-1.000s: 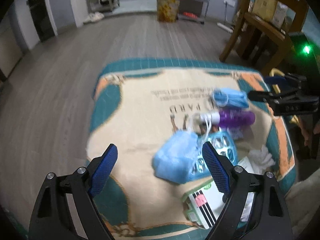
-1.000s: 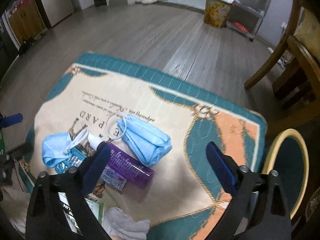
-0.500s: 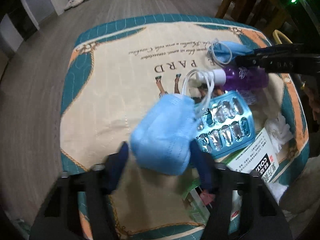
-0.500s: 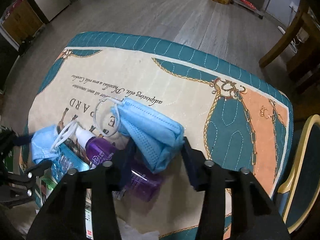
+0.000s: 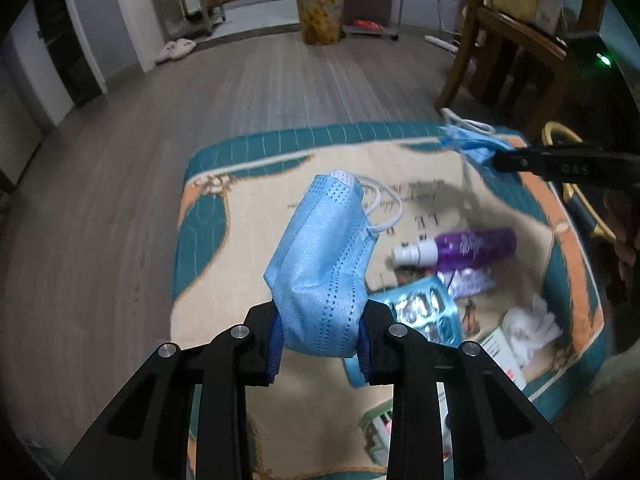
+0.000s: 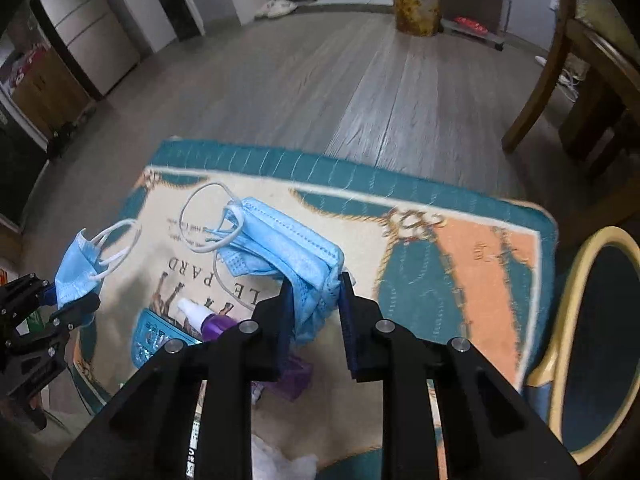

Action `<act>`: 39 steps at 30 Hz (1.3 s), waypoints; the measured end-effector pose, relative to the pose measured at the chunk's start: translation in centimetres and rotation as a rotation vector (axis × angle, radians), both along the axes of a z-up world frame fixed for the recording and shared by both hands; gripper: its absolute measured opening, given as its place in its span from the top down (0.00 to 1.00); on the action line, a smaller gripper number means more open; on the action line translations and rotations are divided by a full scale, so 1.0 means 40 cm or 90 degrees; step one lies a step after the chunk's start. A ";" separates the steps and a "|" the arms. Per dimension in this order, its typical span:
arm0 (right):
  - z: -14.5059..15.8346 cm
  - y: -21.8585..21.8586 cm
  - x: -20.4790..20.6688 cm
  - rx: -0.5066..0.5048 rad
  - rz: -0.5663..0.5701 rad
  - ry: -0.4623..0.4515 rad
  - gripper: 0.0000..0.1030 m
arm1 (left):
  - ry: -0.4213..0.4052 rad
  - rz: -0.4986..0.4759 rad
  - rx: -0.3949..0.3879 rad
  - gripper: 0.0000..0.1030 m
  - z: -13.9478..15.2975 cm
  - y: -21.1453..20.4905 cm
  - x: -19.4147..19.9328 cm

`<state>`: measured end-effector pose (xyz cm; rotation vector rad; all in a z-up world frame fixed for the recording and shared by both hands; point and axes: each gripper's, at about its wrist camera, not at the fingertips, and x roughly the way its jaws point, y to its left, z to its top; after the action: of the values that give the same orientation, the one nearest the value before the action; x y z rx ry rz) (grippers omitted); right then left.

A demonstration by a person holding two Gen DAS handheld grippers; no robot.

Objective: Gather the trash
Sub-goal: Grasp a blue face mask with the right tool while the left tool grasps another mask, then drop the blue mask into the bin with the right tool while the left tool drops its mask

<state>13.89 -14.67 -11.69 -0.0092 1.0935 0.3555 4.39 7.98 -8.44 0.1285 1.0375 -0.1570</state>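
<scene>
- The left gripper (image 5: 320, 338) is closing its jaws on a folded blue face mask (image 5: 324, 264); the blue pads (image 5: 275, 340) press the mask's lower end from both sides, and the rest of it stands up and forward beyond the fingertips, white ear loops hanging off its far right edge.
- The right gripper (image 6: 314, 312) is likewise closing on a second blue face mask (image 6: 288, 248); one corner is pinched between its pads, and the body trails ahead and to the left of the tips, loops spread at its far end.
- Just behind the left gripper's right finger, on the patterned mat (image 5: 240, 240), lies a blue blister pack (image 5: 424, 312), partly hidden by that finger.
- A little further ahead and to the right of the left gripper lies a purple spray bottle (image 5: 460, 248) on its side, white cap pointing left.
- To the right of the pack sit a crumpled white tissue (image 5: 532, 328) and the corner of a printed carton (image 5: 500, 352), near the mat's right edge.
- From the right wrist view the bottle and pack show below and left of the held mask, partly behind the left finger.
- Beyond the mat stretches grey wooden floor (image 6: 320, 80).
- Far ahead of both grippers stands a full waste bin (image 5: 320, 16) against the back wall, with a wooden chair (image 5: 516, 40) off to the right.
</scene>
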 end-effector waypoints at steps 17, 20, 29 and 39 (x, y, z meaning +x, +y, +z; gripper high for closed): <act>0.185 -0.336 -0.113 0.045 -0.118 -0.096 0.80 | -0.080 -0.065 -0.059 0.70 0.116 -0.246 0.061; 0.188 -0.420 -0.131 0.045 -0.152 -0.104 0.80 | -0.084 -0.086 -0.065 0.70 0.123 -0.324 0.078; 0.173 -0.636 -0.165 0.048 -0.242 -0.101 0.80 | -0.091 -0.151 -0.075 0.70 0.120 -0.525 0.107; 0.114 -0.823 -0.195 -0.008 -0.324 -0.055 0.80 | -0.064 -0.253 -0.094 0.70 0.064 -0.767 0.111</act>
<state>6.11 -47.60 -7.15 0.2367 0.9740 -0.1081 8.82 -22.69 -5.87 0.2053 0.8879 -0.5814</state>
